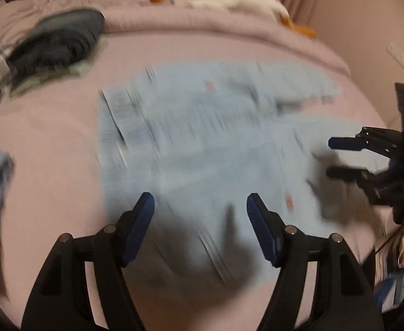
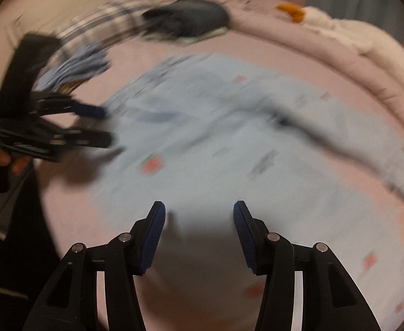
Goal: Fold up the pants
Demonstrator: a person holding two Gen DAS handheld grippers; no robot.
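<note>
We see the light blue pants [image 1: 202, 138] lying across the pink bed [image 1: 50, 151], centre frame, seemingly partly folded (blur hides creases). Left gripper [image 1: 200, 207] and right gripper [image 2: 199, 212] hover at 6 o'clock, both spread, gripping nothing; further folds probably remain.

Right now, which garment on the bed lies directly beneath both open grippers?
The light blue pants, spread flat; the dark folded garment sits far off near the pillows.
</note>
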